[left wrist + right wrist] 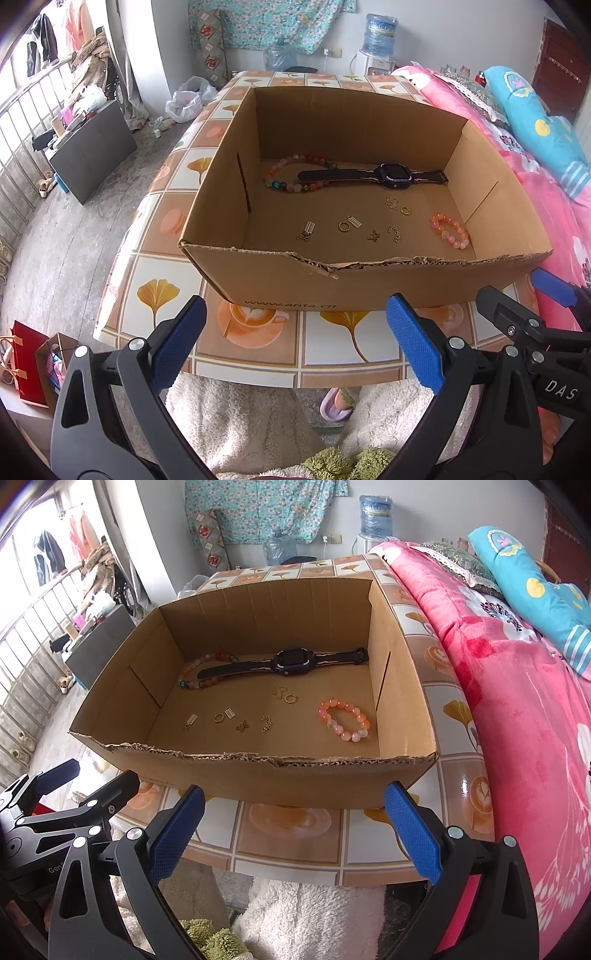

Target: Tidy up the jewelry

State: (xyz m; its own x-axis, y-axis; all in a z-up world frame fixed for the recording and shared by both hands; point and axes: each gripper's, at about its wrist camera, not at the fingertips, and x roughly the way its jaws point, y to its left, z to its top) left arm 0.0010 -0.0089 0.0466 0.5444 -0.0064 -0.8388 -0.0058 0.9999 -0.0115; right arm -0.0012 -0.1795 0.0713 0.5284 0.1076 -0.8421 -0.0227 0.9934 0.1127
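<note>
An open cardboard box [295, 291] [295, 775] stands on the tiled table. Inside lie a dark smartwatch [373, 175] [284, 662], a long multicoloured bead bracelet [282, 173] [192, 675], a small orange bead bracelet [448, 230] [343, 720], and several small gold rings and charms [345, 226] [242, 718]. My left gripper [295, 325] is open and empty, held before the box's near wall. My right gripper [293, 812] is open and empty too, beside the left one. Each shows at the edge of the other's view.
The table [159, 295] [295, 834] has a gingko and coffee-cup pattern. A bed with a pink blanket [535, 177] [517, 701] lies along the right. A dark low cabinet [96, 147] stands on the floor at left. Bags [33, 365] sit at lower left.
</note>
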